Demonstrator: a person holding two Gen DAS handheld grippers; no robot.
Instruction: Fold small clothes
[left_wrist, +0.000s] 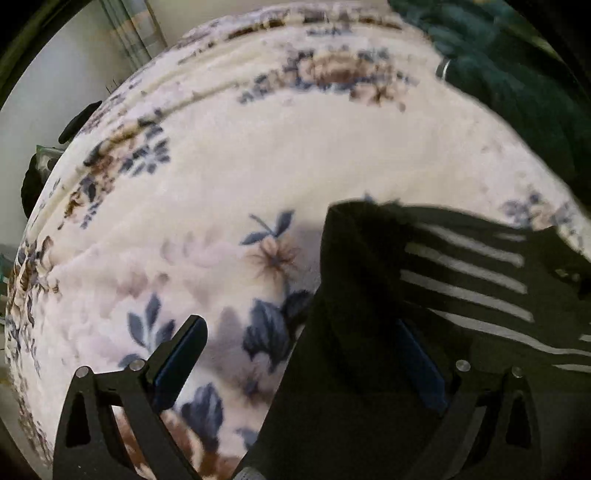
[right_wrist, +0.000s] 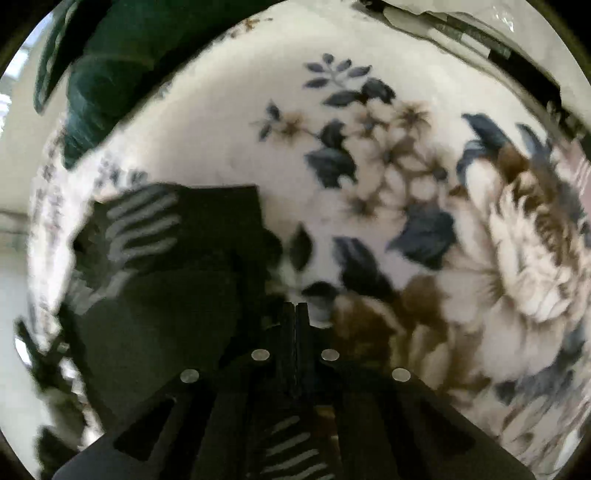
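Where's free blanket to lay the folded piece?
The pale stretch of floral blanket between the black striped garment and the dark green cloth is bare. In the right wrist view, the area right of the garment is bare too. It is crowded around the garment.

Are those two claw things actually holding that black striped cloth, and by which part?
The right gripper looks pinched shut on the black striped garment's edge; left gripper is open, holding nothing.

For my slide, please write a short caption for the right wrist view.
Right hand-held gripper shut at the edge of a black garment with grey stripes lying on a cream floral fleece blanket.
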